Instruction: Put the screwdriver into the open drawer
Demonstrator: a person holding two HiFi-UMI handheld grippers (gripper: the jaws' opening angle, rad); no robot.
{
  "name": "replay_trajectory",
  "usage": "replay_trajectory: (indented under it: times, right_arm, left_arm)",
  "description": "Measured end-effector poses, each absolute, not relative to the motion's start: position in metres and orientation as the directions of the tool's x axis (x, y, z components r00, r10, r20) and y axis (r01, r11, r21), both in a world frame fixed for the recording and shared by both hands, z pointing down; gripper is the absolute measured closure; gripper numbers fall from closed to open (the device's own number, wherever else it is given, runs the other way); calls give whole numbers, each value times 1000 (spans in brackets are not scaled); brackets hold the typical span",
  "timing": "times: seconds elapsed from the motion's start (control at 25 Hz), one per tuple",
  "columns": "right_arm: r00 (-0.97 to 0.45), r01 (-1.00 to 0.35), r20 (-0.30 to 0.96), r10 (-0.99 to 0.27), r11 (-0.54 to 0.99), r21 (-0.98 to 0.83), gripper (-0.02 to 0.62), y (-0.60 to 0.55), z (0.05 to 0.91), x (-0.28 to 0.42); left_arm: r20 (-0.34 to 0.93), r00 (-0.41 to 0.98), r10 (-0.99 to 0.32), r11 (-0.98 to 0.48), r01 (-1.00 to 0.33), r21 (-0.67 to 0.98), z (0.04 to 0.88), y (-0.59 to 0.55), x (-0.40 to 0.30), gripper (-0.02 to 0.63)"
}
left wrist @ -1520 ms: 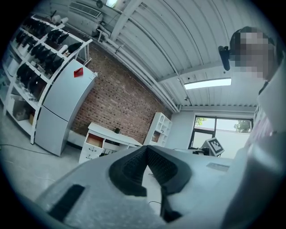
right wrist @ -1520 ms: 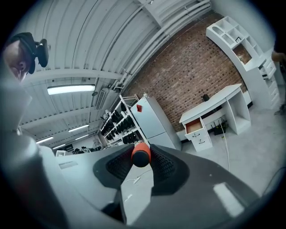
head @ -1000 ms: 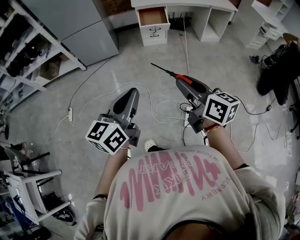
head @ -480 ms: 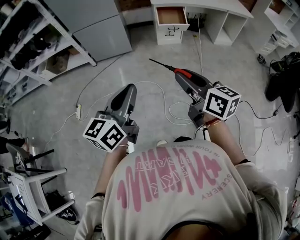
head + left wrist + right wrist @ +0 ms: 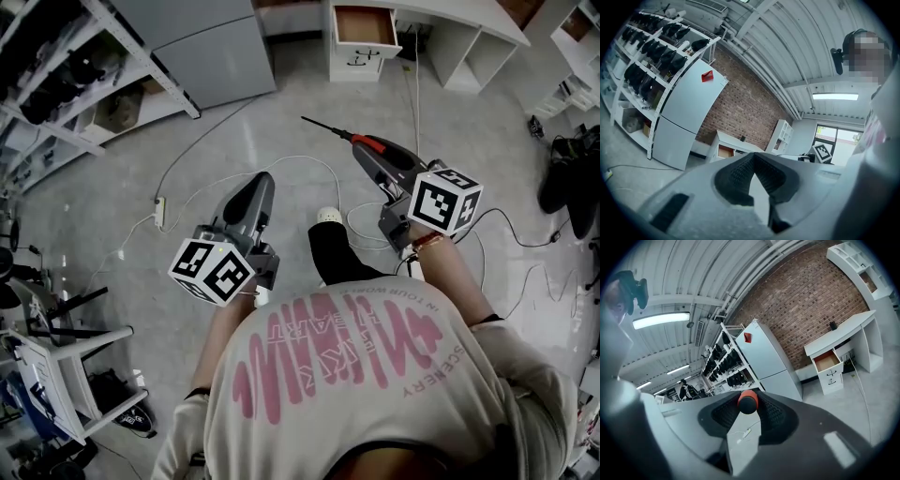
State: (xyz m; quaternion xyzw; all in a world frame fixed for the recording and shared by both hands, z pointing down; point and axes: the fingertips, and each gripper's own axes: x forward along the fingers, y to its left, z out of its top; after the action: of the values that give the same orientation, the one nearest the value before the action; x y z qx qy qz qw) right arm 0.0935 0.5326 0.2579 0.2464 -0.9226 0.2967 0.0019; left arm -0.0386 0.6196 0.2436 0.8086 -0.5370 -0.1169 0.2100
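Right fingers [image 5: 774, 414] clamp the screwdriver [image 5: 748, 401]; left fingers [image 5: 739, 174] meet, apparently on nothing.
The white desk [image 5: 450, 13] carries the open drawer [image 5: 367, 58], well apart from both grippers. The left gripper [image 5: 262, 180] sits farther from the drawer than the right gripper [image 5: 367, 161], whose screwdriver shaft points left of the drawer.

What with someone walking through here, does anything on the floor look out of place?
Yes: thin white cables and a white power strip sprawl loose over the grey floor, looping beside the person's foot on the way to the open white drawer: a likely trip hazard.
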Motion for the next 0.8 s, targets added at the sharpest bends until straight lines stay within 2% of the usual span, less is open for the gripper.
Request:
replay_trajectory:
  times: [0.4,0.8]
  right_arm:
    - [-877,-458,156,-455,690,-561,473,424,272,58]
    - [-839,-497,120,-530,659,-565,473,274,256,56]
  left_arm:
    - [60,371,-927,-306,-837,454,254,516,-79,602]
    - [36,419,-907,-366,-828,424,233,357,-96,603]
